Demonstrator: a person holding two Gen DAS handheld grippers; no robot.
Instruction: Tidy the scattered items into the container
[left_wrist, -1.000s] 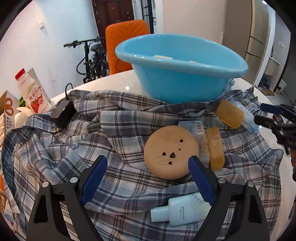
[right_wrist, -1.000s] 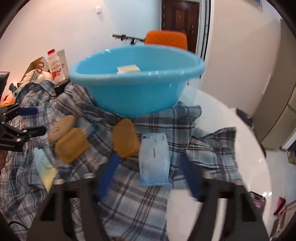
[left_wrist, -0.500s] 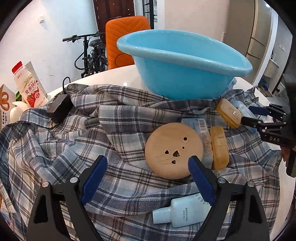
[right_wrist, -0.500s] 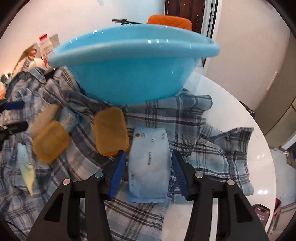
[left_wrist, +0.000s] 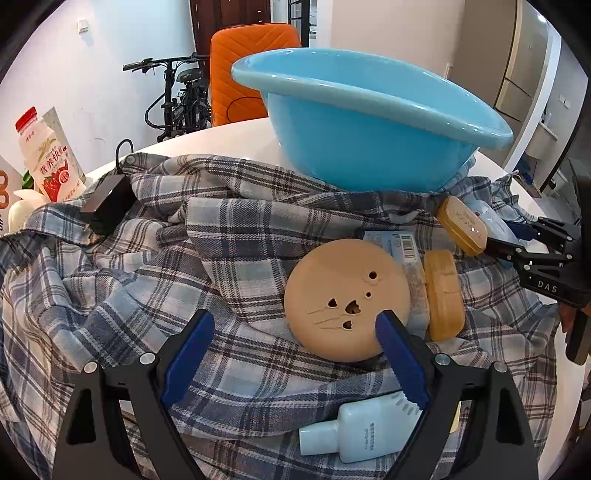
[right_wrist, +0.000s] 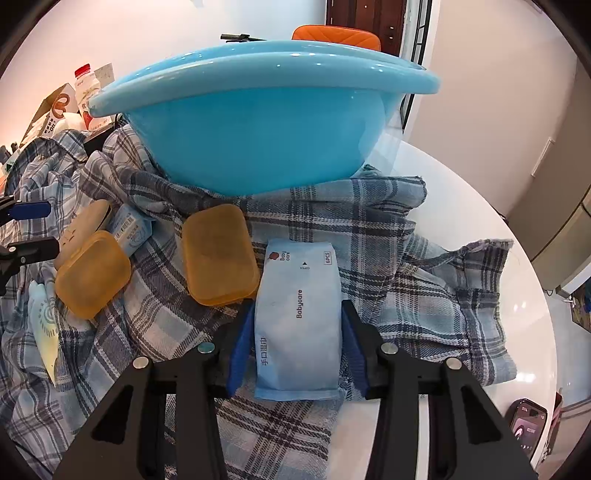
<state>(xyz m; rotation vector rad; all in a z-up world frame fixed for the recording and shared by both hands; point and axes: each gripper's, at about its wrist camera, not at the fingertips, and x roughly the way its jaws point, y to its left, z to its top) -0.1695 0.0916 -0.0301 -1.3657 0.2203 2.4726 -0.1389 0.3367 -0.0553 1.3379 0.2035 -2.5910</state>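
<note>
One basin (right_wrist: 258, 122); two amber soaps (right_wrist: 219, 254) (right_wrist: 92, 275); one wipes pack (right_wrist: 298, 325); one wooden disc (left_wrist: 347, 299); one bottle (left_wrist: 365, 432); one shirt (left_wrist: 147, 277).

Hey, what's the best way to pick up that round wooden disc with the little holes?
Pinch the round wooden disc across its rim, coming from above on its near side. It lies flat on the plaid shirt, wide but thin; the open left hand-held gripper already faces it.

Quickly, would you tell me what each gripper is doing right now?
Left gripper: open, holding nothing, above the plaid cloth.
Right gripper: jaws on both sides of the wipes pack; grip cannot be told.
</note>
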